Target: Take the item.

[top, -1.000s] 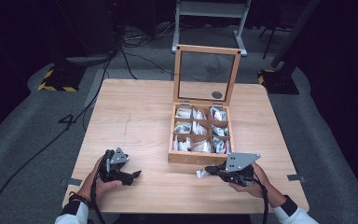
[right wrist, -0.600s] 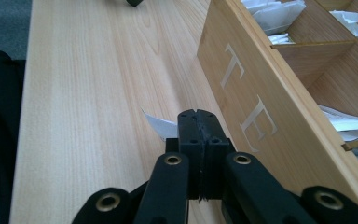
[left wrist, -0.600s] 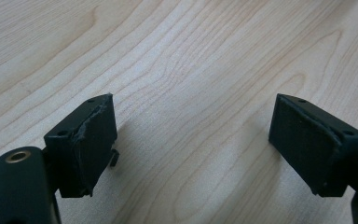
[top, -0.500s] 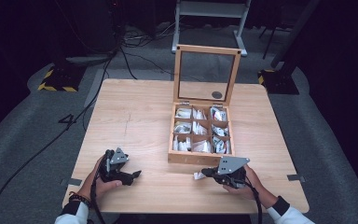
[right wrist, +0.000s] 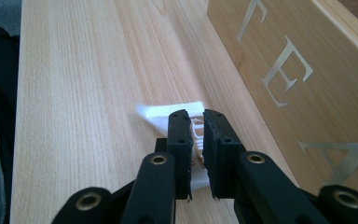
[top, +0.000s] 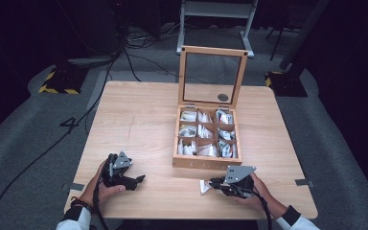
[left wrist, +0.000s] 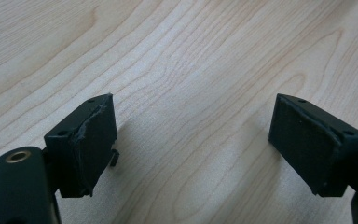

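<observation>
A wooden tea box stands open on the table, its glass lid upright and its compartments full of white tea packets. One white packet lies flat on the table in front of the box. My right gripper sits low over it. In the right gripper view the packet shows in the narrow gap of that gripper. Its jaws have just been opening and the pads stand slightly off the packet. My left gripper rests at the table's front left, open over bare wood.
The box's front wall with silver lettering runs close along the right gripper's side. The table's front edge is just behind both hands. Cables and stands lie on the floor beyond the table.
The right gripper has sunk to the table with the packet, and its jaws have parted a little. The left gripper has not moved.
</observation>
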`<state>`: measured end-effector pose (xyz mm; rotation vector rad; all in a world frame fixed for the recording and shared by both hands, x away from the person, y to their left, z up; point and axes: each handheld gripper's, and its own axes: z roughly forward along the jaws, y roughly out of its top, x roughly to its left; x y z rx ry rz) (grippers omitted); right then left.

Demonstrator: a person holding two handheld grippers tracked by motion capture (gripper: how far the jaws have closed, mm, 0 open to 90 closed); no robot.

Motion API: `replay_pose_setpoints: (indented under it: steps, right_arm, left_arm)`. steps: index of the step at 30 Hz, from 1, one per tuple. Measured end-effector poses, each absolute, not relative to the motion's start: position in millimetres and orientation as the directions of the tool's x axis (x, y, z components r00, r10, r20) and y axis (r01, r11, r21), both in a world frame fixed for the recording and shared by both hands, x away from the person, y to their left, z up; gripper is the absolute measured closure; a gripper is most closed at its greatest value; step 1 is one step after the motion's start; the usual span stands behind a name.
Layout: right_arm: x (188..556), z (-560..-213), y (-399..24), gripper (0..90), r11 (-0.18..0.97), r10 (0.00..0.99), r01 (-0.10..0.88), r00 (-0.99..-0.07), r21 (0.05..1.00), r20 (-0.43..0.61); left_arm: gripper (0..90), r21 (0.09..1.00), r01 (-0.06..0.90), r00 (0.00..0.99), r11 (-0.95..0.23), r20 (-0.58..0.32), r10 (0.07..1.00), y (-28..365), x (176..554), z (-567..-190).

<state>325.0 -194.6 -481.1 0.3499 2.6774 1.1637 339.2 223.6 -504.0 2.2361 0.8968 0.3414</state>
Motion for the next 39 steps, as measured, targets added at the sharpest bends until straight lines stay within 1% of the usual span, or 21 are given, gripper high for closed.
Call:
replay_pose_setpoints:
  steps: [6, 11, 15, 19, 23, 25, 29, 32, 36, 39]
  right_arm:
    - [324.8, -482.4, -193.8, 76.6, 0.675, 0.290, 0.136, -0.953, 0.725, -0.091]
    - [322.6, -477.4, -198.3, 66.9, 0.653, 0.310, 0.151, -0.947, 0.742, -0.079]
    - [321.5, -473.7, -210.5, 58.7, 0.632, 0.339, 0.172, -0.938, 0.755, -0.070]
    - [321.1, -470.0, -224.1, 53.1, 0.614, 0.362, 0.194, -0.930, 0.765, -0.054]
    - [321.6, -465.8, -243.5, 52.2, 0.603, 0.369, 0.200, -0.928, 0.772, -0.048]
    - [323.3, -464.2, -253.3, 49.5, 0.595, 0.385, 0.220, -0.922, 0.773, -0.034]
    - [325.5, -464.0, -271.4, 46.0, 0.601, 0.420, 0.232, -0.906, 0.765, -0.055]
    - [331.2, -465.1, -285.9, 43.9, 0.586, 0.456, 0.261, -0.889, 0.767, -0.047]
    - [339.7, -464.3, -303.9, 39.5, 0.546, 0.526, 0.304, -0.850, 0.780, -0.037]
    - [347.2, -463.4, -312.2, 35.8, 0.518, 0.586, 0.338, -0.810, 0.786, -0.037]
  left_arm:
    - [15.6, 0.689, 0.507, 0.725, -0.518, -0.015, 0.689, 223.4, 339.0, -504.1]
    - [15.6, 0.689, 0.508, 0.723, -0.516, -0.016, 0.690, 223.3, 338.9, -504.1]
    - [15.5, 0.690, 0.509, 0.721, -0.515, -0.015, 0.693, 223.0, 338.7, -504.1]
    - [15.5, 0.689, 0.512, 0.716, -0.513, -0.012, 0.698, 222.0, 338.4, -504.0]
    - [15.2, 0.688, 0.517, 0.711, -0.510, -0.013, 0.703, 221.0, 338.4, -503.9]
    - [15.2, 0.688, 0.517, 0.709, -0.509, -0.013, 0.705, 220.6, 338.3, -503.8]
    - [15.4, 0.670, 0.535, 0.702, -0.514, -0.014, 0.712, 218.0, 338.9, -501.7]
    - [15.6, 0.662, 0.543, 0.697, -0.517, -0.011, 0.717, 215.9, 340.0, -500.5]
    - [16.1, 0.656, 0.551, 0.694, -0.517, -0.015, 0.720, 213.2, 341.8, -499.5]
    - [17.5, 0.661, 0.534, 0.701, -0.527, 0.003, 0.714, 211.3, 345.0, -497.7]
